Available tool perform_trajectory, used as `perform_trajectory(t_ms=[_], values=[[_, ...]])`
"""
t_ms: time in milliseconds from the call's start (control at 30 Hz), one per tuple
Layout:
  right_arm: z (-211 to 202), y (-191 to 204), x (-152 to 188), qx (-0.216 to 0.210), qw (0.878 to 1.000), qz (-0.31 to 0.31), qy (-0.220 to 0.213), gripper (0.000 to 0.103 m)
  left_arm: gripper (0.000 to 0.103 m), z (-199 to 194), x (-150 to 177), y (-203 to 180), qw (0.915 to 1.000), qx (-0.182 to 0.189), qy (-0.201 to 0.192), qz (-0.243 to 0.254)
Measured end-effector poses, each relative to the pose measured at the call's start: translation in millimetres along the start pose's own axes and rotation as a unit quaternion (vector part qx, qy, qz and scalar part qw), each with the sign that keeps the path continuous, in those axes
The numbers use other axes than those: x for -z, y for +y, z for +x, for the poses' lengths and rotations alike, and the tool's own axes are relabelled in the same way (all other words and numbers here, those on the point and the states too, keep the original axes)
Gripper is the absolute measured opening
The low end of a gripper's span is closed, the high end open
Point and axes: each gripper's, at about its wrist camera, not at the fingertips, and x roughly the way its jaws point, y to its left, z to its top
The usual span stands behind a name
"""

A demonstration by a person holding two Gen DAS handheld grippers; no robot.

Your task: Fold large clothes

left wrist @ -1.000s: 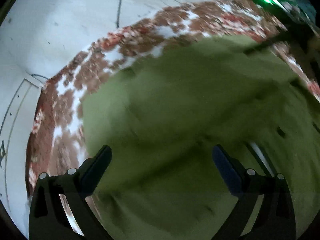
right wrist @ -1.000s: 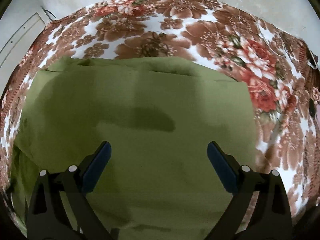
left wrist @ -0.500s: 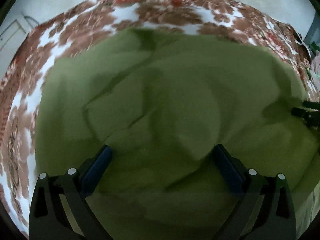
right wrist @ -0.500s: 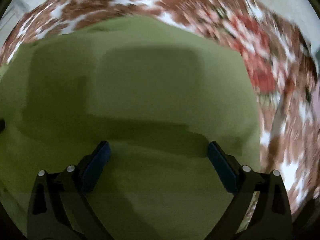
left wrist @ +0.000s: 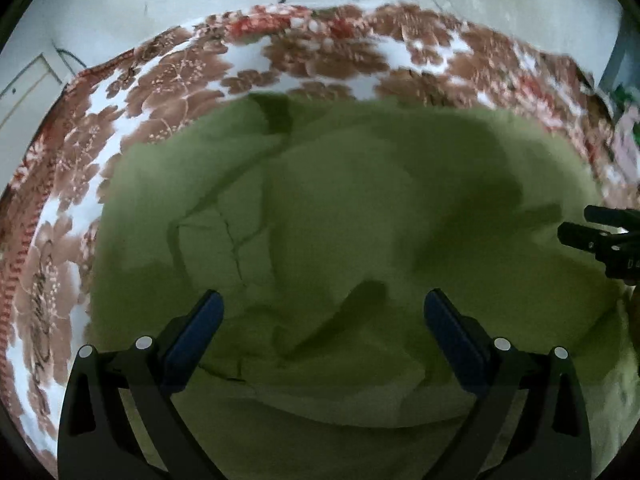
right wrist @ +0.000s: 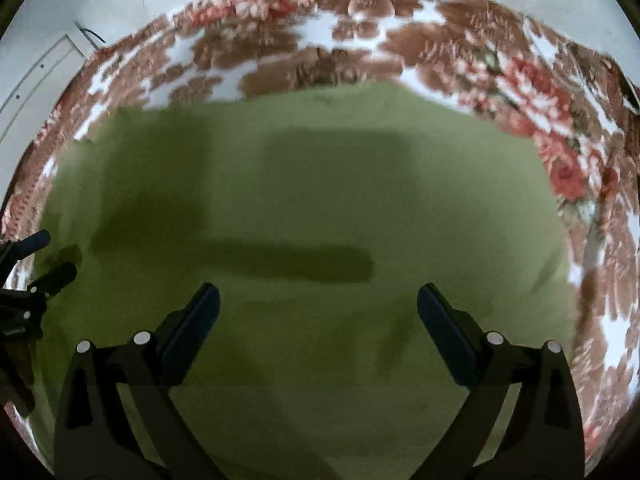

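**Inspector:** Surface?

**Assistant:** A floral bedspread (right wrist: 352,48), with the olive-green garment (right wrist: 320,184) spread flat across its middle, smooth on the right and creased on the left.

**Inspector:** Tools?

**Assistant:** The left gripper (left wrist: 322,316) and the right gripper (right wrist: 318,308) both hover over the cloth, jaws spread wide, gripping nothing.

**Inspector:** Risk?

**Assistant:** My judgement: pinching at the rumpled ridges (left wrist: 224,236) could catch one layer only, skewing the fold, or snag the bedspread beneath.

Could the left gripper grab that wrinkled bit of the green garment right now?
Probably yes: the left gripper is open right over the green garment's wrinkles, nothing between them.
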Motion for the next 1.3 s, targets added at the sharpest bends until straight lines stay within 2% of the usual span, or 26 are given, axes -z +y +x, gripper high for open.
perform_trajectory(t_ms=[100, 233, 333, 533, 700, 833, 1000, 1167, 1300], values=[[19.4, -3.7, 9.6, 0.023, 1.0, -0.01, 0.011, 0.098, 0.098, 3.7, 6.7, -0.3, 0.9999, -0.011, 0.001, 0.005], [16.4, -14.2, 13.6, 0.049, 0.999, -0.019, 0.007, 0.098, 0.098, -3.1, 16.6, 7.7, 0.9996, -0.023, -0.009, 0.011], [0.8, -30.4, 23.3, 0.065, 0.998, 0.012, 0.014, 0.098, 0.098, -21.1, 22.8, 12.5, 0.9995, -0.02, -0.022, 0.012], [-54.2, -40.5, 58.1, 0.053, 0.998, 0.028, 0.001, 0.098, 0.098, -69.8, 54.8, 23.3, 0.9994, -0.01, -0.032, -0.009], [-85.9, -40.8, 105.7, 0.042, 0.999, 0.017, -0.017, 0.098, 0.098, -109.4, 111.5, 33.8, 0.999, -0.016, -0.026, -0.033], [-102.8, -48.8, 149.6, 0.028, 0.999, 0.023, -0.016, 0.098, 0.098, -139.6, 164.4, 35.9, 0.9975, -0.039, -0.007, -0.059], [-137.8, -66.1, 212.1, 0.038, 0.999, 0.026, -0.008, 0.098, 0.098, -194.9, 241.2, 29.8, 0.9947, -0.073, 0.027, -0.067], [-178.2, -85.6, 278.0, 0.065, 0.998, 0.006, 0.024, 0.098, 0.098, -254.3, 305.2, 48.9, 0.9912, -0.07, 0.053, -0.099], [-199.0, -116.9, 331.7, 0.073, 0.994, 0.054, 0.064, 0.098, 0.098, -270.1, 346.7, 66.5, 0.9886, -0.061, 0.089, -0.106]])
